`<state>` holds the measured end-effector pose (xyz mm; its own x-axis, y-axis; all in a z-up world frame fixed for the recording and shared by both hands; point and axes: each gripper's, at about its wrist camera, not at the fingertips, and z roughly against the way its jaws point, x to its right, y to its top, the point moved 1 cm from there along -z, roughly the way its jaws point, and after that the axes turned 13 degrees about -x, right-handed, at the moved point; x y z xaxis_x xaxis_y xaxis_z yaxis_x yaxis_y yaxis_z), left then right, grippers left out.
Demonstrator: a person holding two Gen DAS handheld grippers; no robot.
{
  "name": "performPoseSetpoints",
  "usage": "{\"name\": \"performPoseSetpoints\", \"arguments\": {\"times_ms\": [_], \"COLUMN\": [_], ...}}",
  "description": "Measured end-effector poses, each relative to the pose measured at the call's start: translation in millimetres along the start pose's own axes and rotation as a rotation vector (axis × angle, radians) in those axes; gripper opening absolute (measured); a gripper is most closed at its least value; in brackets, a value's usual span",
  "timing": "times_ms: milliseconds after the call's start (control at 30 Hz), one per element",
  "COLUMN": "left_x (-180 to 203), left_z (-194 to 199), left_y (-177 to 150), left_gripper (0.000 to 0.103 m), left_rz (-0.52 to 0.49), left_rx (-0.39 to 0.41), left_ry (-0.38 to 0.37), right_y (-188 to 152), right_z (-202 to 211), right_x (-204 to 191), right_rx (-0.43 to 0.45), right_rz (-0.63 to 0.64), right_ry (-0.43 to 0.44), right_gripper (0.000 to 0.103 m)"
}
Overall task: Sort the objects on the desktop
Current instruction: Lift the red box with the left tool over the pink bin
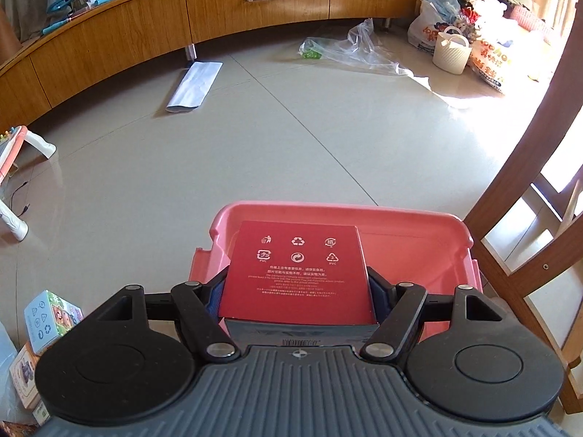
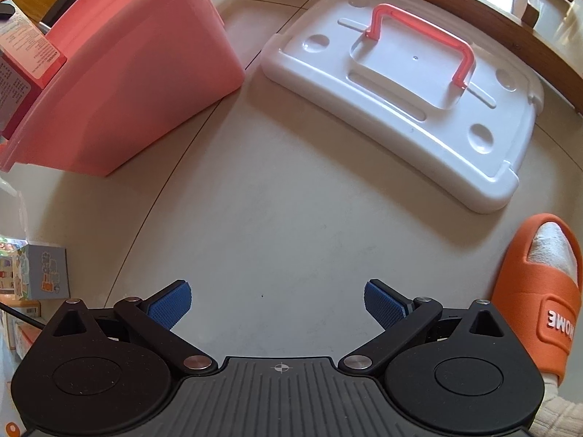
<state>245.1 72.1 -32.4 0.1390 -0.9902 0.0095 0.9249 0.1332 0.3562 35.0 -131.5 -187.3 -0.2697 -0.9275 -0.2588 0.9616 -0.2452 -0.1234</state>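
Observation:
My left gripper is shut on a red box with white recycling marks on top, and holds it over the open pink storage bin. The same bin stands at the upper left of the right wrist view, with the red box seen over its rim. My right gripper is open and empty above bare floor tile. The bin's white lid with a pink handle lies flat on the floor ahead of it.
Small printed boxes lie on the floor at the left; one shows in the right wrist view. A foot in an orange slipper is at the right. A wooden frame stands beside the bin. A long wooden cabinet and bags are far back.

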Motion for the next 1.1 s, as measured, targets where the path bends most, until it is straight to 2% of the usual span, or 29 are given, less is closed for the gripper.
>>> {"name": "performPoseSetpoints", "arguments": {"times_ms": [200,333,467,700,833,967,1100], "left_x": [-1.4,-2.4,-0.8,6.6,1.0,0.9,3.7], "left_z": [-35.4,-51.0,-54.0,-68.2,-81.5,-92.7,-108.3], "left_y": [-0.6,-2.2,3.5,15.9,24.2,28.9,29.6], "left_gripper": [0.073,0.073,0.073,0.074,0.073,0.074,0.074], "left_rz": [-0.002,-0.003,0.0,-0.034,-0.005,-0.014,-0.045], "left_rx": [-0.071,-0.09,-0.074,-0.055,-0.076,-0.079,-0.128], "left_ry": [0.02,0.033,0.037,0.094,0.084,0.104,0.094], "right_y": [2.2,3.3,3.5,4.1,4.5,3.9,2.8], "right_z": [-10.0,-15.7,-21.1,-26.6,-26.7,-28.1,-29.9], "right_x": [3.5,4.7,6.3,8.5,6.5,4.6,4.7], "right_rx": [-0.025,-0.04,-0.052,-0.064,-0.063,-0.067,-0.073], "right_rz": [-0.017,-0.025,-0.032,-0.047,-0.043,-0.038,-0.039], "right_ry": [-0.004,-0.004,-0.001,0.014,0.021,0.023,0.024], "right_gripper": [0.101,0.101,0.101,0.101,0.101,0.101,0.101]}}
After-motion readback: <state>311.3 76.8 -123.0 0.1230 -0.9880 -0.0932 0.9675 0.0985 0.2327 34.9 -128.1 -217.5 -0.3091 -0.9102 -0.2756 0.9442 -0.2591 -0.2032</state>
